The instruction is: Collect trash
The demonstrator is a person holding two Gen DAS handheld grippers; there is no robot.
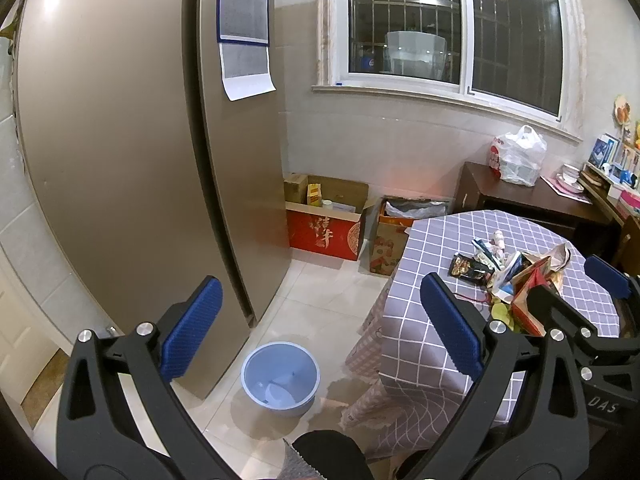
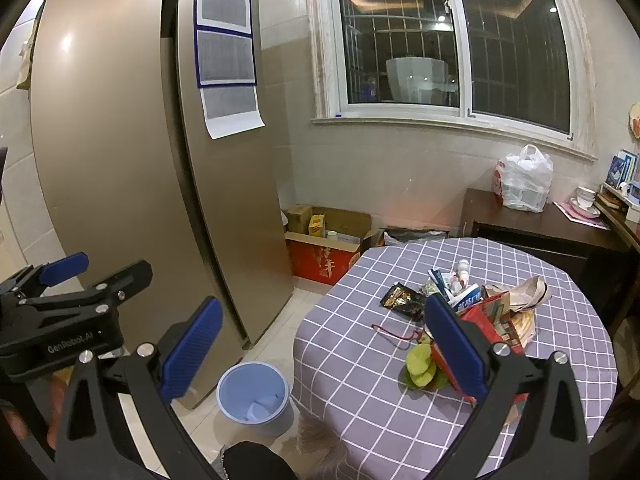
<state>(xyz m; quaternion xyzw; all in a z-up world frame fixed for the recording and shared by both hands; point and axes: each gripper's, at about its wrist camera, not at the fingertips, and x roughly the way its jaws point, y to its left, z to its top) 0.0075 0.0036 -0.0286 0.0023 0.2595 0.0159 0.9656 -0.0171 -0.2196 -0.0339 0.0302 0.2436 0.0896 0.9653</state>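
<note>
Both grippers hang in the air with nothing between their blue pads. The left gripper point(image 1: 320, 332) has its fingers spread wide over the floor, and the right gripper point(image 2: 324, 344) is opened just as far above the near edge of the counter point(image 2: 360, 400), a round top under a lilac cloth with a white grid. The trash point(image 2: 472, 312) lies in a loose heap a little right of the counter's middle, well clear of either gripper. A crushed red carton point(image 2: 486, 320) is the largest piece; its long axis runs from the near side toward the far right, with the torn open end pointing away toward the window. Behind it sits crumpled brown paper point(image 2: 528, 292), and at the near-left foot of the carton lie yellow-green peels point(image 2: 420, 364). A flat black and gold wrapper point(image 2: 402, 300) lies to the left of the heap with its long side running left to right, and a thin red string point(image 2: 394, 334) trails just in front of it. On the tiled floor, between the counter's hanging cloth and the tall brown fridge point(image 2: 120, 160), stands a blue bin point(image 2: 254, 398), upright and open at the top, with a pale scrap in its bottom. Cardboard boxes point(image 2: 324, 240) stand against the far wall under the window.
</note>
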